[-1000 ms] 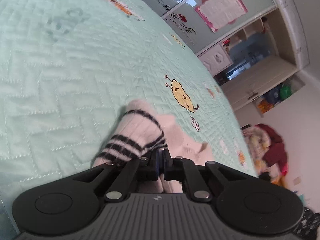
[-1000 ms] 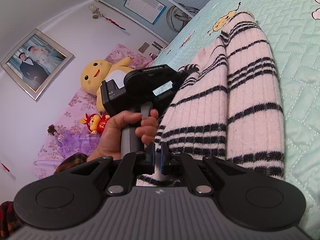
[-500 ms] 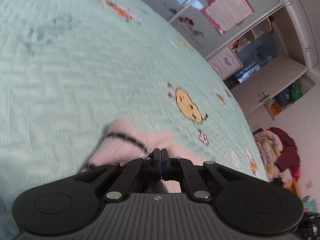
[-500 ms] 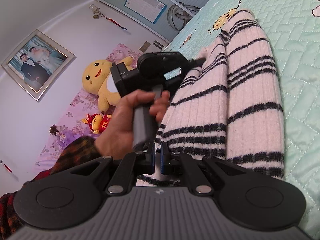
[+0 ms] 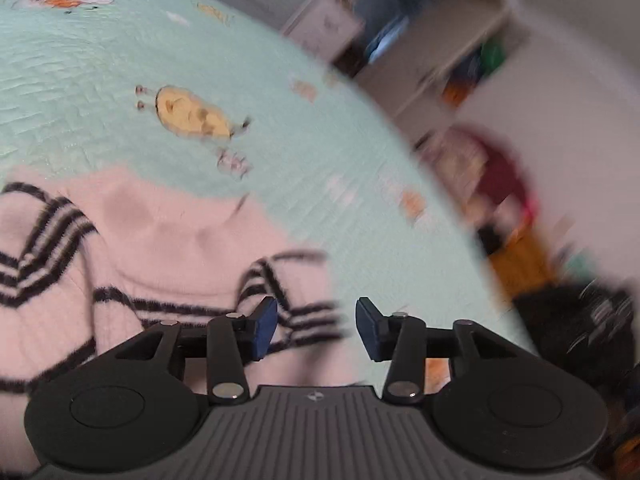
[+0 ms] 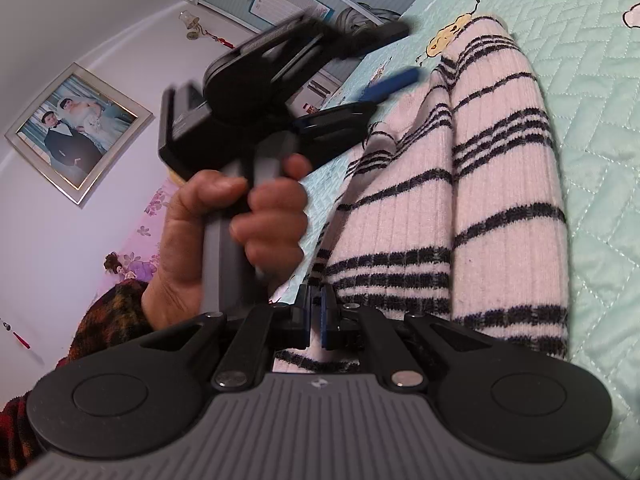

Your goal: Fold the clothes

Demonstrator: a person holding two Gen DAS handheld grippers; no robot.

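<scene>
A white knit sweater with black stripes (image 6: 460, 200) lies folded lengthwise on the mint quilted bedspread (image 6: 600, 120). My right gripper (image 6: 315, 312) is shut on its near hem. A hand (image 6: 240, 232) holds my left gripper (image 6: 400, 56) in the air to the left of the sweater, blurred by motion. In the left wrist view the left gripper (image 5: 316, 320) hovers over the sweater's (image 5: 168, 248) right edge. Its jaws are opening, the blue pads stand apart, and nothing is pressed between them.
The bedspread (image 5: 100, 60) ends at a curved edge on the right. Beyond it stand open shelves (image 5: 440, 40), a pile of clothes (image 5: 492, 176) and a dark object (image 5: 580, 320) on the floor. A framed photo (image 6: 76, 132) hangs on the wall.
The left gripper let go of the sweater, rose and swung away from it, and its jaws parted. The right gripper stayed still, shut on the hem.
</scene>
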